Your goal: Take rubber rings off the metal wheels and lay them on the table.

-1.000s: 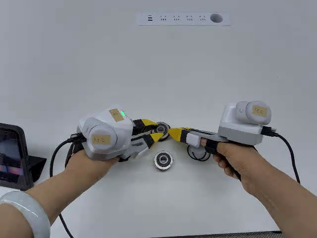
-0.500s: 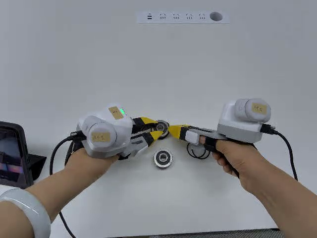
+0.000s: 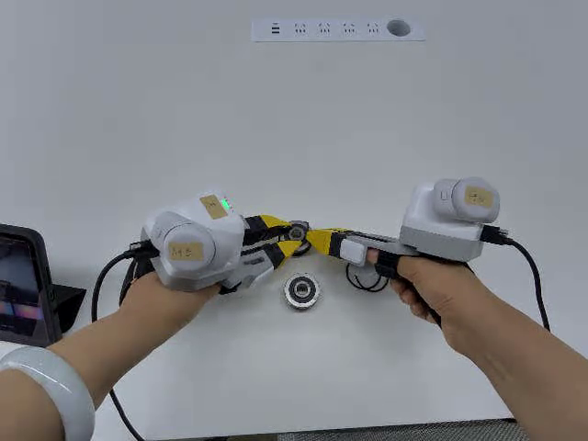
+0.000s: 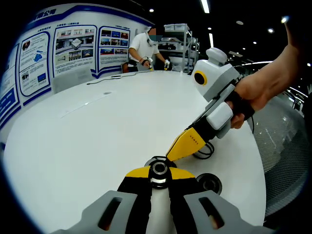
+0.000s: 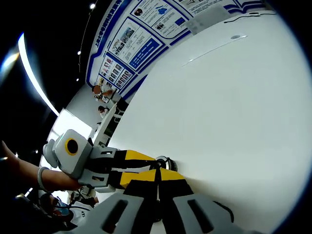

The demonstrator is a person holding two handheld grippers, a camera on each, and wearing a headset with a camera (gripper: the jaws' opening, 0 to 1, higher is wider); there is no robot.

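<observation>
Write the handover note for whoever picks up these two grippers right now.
Left gripper: shut on a metal wheel, held up between the two hands.
Right gripper: jaws shut, tips at that wheel's rim. Whether they grip anything can't be told.
Second wheel: lies on the table below the grippers, with its dark outer band apparently on.
Done: loose black rings lie on the table under the right gripper.
Left: strip the held wheel, lay its ring down, then probably do the second wheel.
</observation>
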